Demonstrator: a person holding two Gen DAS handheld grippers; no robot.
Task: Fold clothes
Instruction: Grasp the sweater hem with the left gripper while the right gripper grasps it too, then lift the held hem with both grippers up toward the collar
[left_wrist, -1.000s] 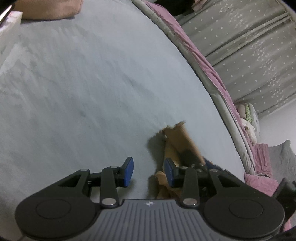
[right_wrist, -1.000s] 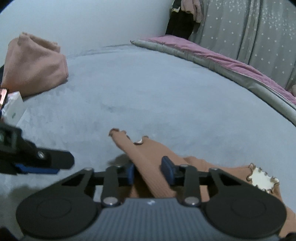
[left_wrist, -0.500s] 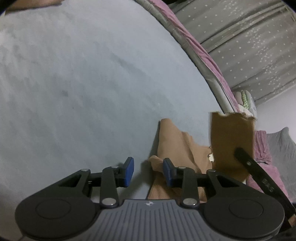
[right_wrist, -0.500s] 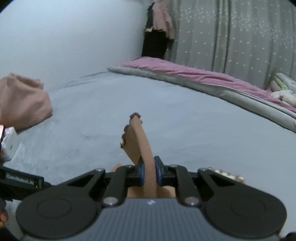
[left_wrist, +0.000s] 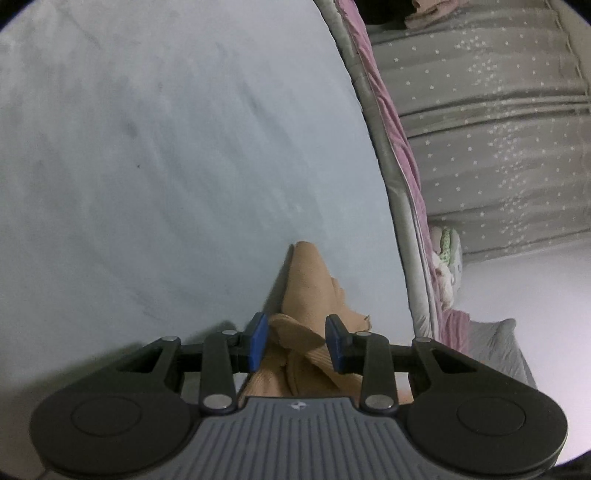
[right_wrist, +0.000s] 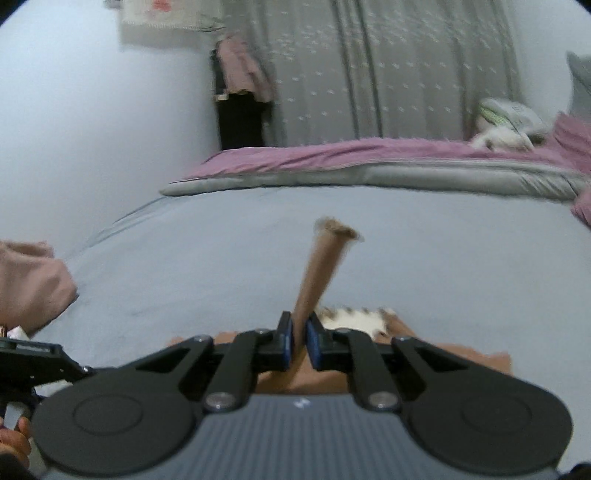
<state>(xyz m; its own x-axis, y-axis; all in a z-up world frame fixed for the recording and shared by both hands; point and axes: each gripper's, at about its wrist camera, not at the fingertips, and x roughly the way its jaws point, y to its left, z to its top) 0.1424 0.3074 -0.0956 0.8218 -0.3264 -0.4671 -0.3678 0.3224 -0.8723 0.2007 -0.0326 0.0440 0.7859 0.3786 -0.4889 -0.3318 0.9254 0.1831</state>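
Two claws, one garment. Your right claw (right_wrist: 299, 341) is clamped tight on a sleeve (right_wrist: 323, 273) of the tan top (left_wrist: 306, 295); the sleeve stands up ahead of the pads, cuff end flopping past the tips. Rest of the top lies under and just behind that claw on the grey bed (right_wrist: 221, 258), with its white scalloped collar (right_wrist: 351, 319) just right of the right pad.

Your left claw (left_wrist: 295, 343) is part open, a bunched fold of the top sitting between the pads (left_wrist: 257, 341). I can't tell whether they press on it; looks like no firm grip yet.

Handling, as I judge it:
- Light ribbed knit, soft, no stiffness. It sags from any single pinch point and drags the rest along.
- Stretchy, so a hard pull likely distorts the sleeve rather than moving the body.
- Not slippery, not fragile; the collar trim could snag.

Where to hold: pinch through a doubled layer at the seams, shoulder or hem corner, not mid-panel. For the left claw, close on the thick fold between the pads, well in from the fabric edge.
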